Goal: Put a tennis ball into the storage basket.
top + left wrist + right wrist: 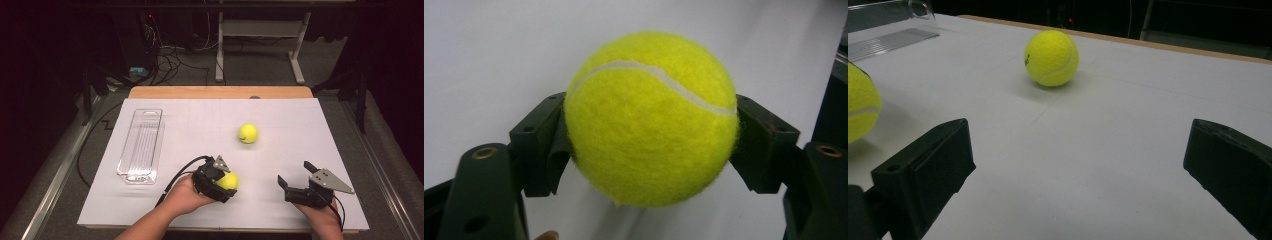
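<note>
A laboratory recording station: a wooden table [220, 92] covered by a white sheet [280, 125], surrounded by darkness. Loose cables [170, 60] run across the grey carpet [260, 65] behind, beside a white desk frame [260, 30].

left gripper [226, 184] clamped, right gripper [295, 176] agape – low

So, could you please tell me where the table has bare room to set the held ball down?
Free: the stretch between the tray and the loose ball, the far right corner beyond that ball, and the front strip between the left claw and right claw. Only the tray's side is occupied.
</note>
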